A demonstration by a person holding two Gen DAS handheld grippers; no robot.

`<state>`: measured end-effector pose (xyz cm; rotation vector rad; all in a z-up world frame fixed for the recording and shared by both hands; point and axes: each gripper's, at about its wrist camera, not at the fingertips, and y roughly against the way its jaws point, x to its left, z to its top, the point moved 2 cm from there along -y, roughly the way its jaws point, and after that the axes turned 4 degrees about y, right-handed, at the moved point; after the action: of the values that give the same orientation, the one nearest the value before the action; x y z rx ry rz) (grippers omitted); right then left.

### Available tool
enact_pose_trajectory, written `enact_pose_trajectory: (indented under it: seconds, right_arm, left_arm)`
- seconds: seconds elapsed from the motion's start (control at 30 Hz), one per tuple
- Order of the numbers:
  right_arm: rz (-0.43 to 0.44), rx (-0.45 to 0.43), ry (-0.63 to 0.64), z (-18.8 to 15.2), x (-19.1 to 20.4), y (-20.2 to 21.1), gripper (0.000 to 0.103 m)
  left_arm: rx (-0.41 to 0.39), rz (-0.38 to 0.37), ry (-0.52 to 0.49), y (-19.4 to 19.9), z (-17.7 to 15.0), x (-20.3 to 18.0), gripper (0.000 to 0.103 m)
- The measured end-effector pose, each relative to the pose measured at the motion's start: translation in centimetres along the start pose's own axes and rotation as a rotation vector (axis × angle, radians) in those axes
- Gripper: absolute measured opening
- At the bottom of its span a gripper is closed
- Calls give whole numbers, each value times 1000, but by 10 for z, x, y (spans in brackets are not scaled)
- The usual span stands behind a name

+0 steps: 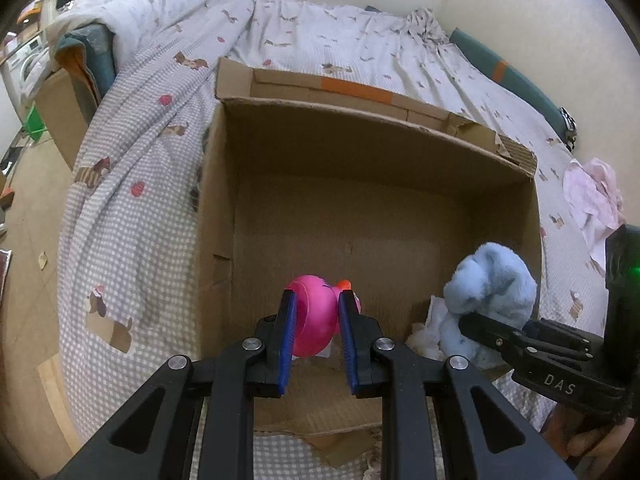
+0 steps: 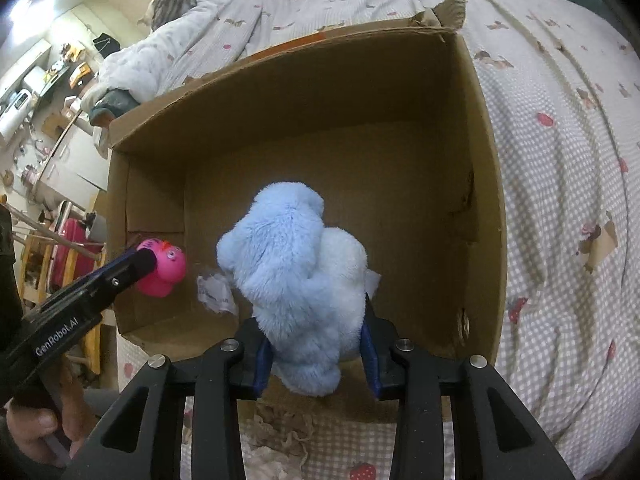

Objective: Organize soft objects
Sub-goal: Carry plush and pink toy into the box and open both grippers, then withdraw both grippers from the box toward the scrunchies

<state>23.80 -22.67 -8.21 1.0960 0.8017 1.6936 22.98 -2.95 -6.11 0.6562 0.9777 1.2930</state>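
Gripping left: left gripper (image 1: 317,312) clamps pink duck (image 1: 314,320).
Gripping right: right gripper (image 2: 316,344) clamps blue plush (image 2: 296,280).
Surroundings: cardboard box (image 1: 224,208) on bed (image 1: 120,208).
Left view only: pink cloth (image 1: 592,196) near bed's right edge.

Cardboard box (image 2: 486,184) floor mostly bare, tall walls enclosing it, open top, paper scrap (image 2: 214,289) near front-left

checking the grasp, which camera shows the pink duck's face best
The right wrist view: the pink duck shows its eyes and beak beside the left gripper. The left wrist view shows only its rounded back between the gripper's pads.
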Motion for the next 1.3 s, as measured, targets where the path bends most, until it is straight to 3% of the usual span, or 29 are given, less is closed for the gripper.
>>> enact_pose_trajectory:
  seconds: [0.27,0.7,0.8,0.87,0.93,0.97,1.0,1.13,1.3]
  right_arm:
    - [-29,36,5,2,2,-12,41]
    - [-27,3,36,4,12,-10,46]
    - [-15,-18,11,4,6,-5,62]
    - [24,-40,-20,6,3,0,72]
    - [60,-64,-42,8,1,5,75]
    - [67,-78,-46,9,0,8,78]
    - [73,-94,-51,10,-1,12,80]
    - [113,-150,-83,13,-4,24,99]
    - [116,-199,-80,13,-6,37,103]
  left_arm:
    - [-17,21,-52,-2,-2,-11,16]
    - [-3,24,-79,-6,-6,-18,16]
    - [9,18,-83,-7,-6,-19,17]
    - [3,17,-83,-7,-5,-18,23]
    - [-17,34,-84,-5,-3,-18,37]
    - [-24,43,-82,-3,-3,-18,57]
    - [-37,50,-75,-2,-2,-17,70]
    - [-47,30,-37,2,1,-13,71]
    - [-42,31,-24,6,1,-11,71]
